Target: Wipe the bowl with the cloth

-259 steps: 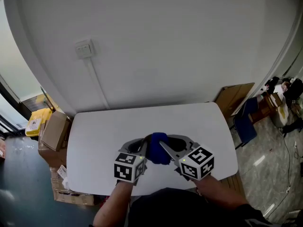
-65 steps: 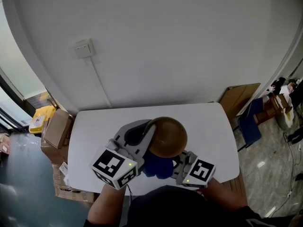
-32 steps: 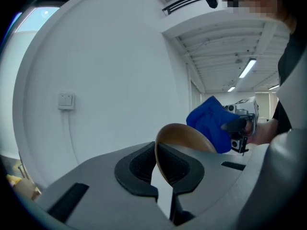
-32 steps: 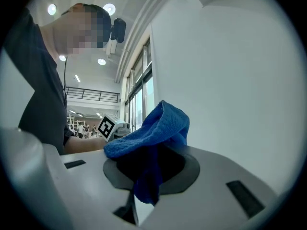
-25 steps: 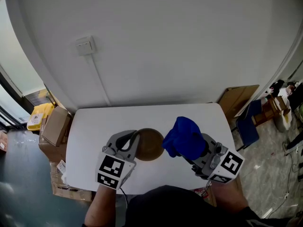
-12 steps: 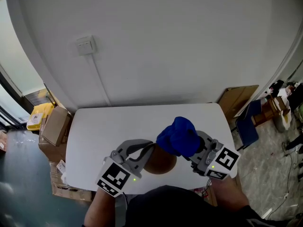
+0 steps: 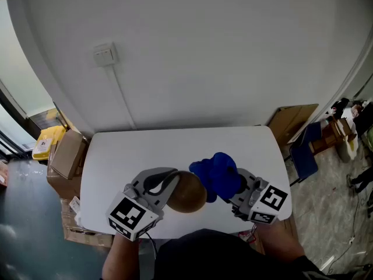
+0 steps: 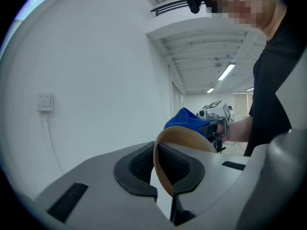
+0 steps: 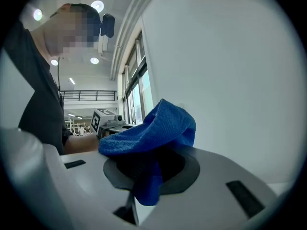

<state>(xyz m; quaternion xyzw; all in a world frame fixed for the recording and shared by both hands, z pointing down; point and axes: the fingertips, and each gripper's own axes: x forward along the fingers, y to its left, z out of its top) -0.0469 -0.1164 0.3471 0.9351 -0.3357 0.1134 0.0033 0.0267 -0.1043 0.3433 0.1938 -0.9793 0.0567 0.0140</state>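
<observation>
A brown bowl [image 7: 185, 192] is held above the white table [image 7: 116, 162], tipped with its underside toward the head camera. My left gripper [image 7: 172, 184] is shut on its rim; in the left gripper view the thin rim [image 8: 160, 169] runs between the dark pads. A bunched blue cloth [image 7: 217, 175] is pressed against the bowl's right side, with my right gripper [image 7: 233, 186] shut on it. In the right gripper view the cloth [image 9: 149, 138] spills over the jaws and hides the pads. The bowl's inside is not visible.
Cardboard boxes [image 7: 65, 159] stand on the floor left of the table, and a flat board [image 7: 288, 119] leans at the right. A wall switch [image 7: 105, 55] with a cable sits on the white wall behind the table.
The cloth has come down and left from mid-air until it meets the bowl. The left gripper has lifted and turned the bowl, then shifted slightly left.
</observation>
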